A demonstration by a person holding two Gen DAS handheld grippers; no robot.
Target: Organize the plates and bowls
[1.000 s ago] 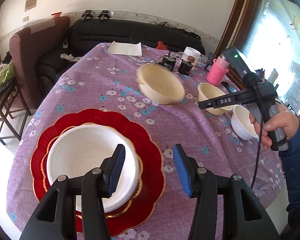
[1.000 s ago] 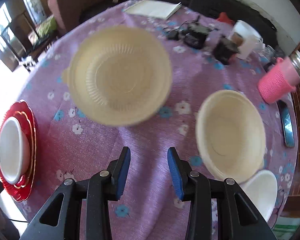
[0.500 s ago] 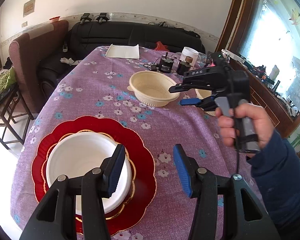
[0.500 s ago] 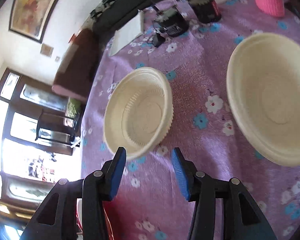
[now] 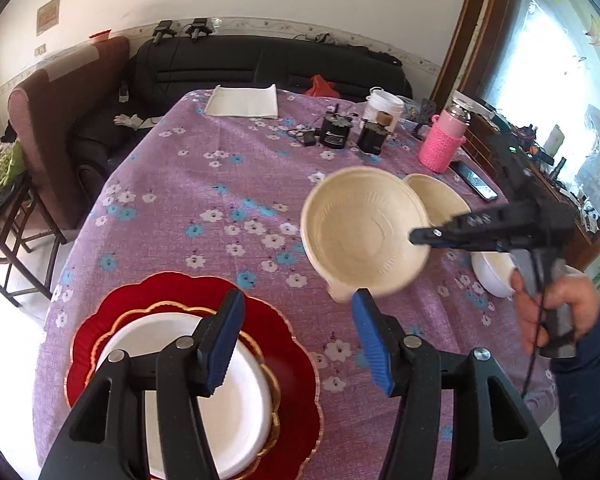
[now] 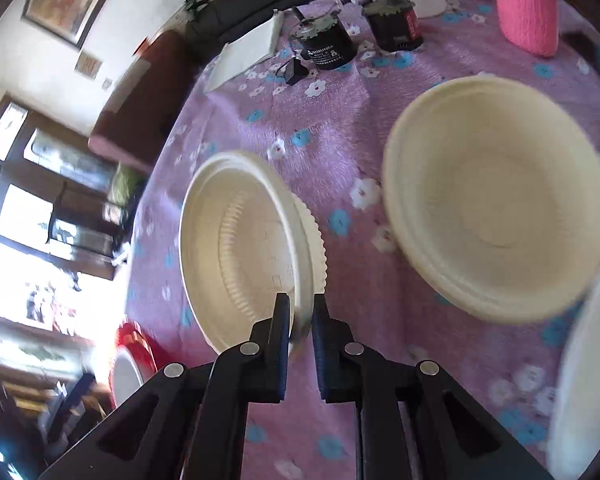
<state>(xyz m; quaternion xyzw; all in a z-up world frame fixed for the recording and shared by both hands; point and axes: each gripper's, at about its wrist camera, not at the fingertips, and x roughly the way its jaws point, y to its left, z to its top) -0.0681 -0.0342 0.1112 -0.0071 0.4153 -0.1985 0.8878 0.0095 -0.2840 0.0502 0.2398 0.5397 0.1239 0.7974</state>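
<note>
Pinching the ribbed bowl, right jaws hide rim.

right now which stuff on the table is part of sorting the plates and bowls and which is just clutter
Job: ribbed cream bowl in right gripper; second cream bowl; white bowl on red plate; small white bowl.

Clutter: pink-sleeved bottle; phone; folded white cloth; white jar.

On the table a bowl sits in stacked plates at near left, another bowl right, jars behind.
</note>
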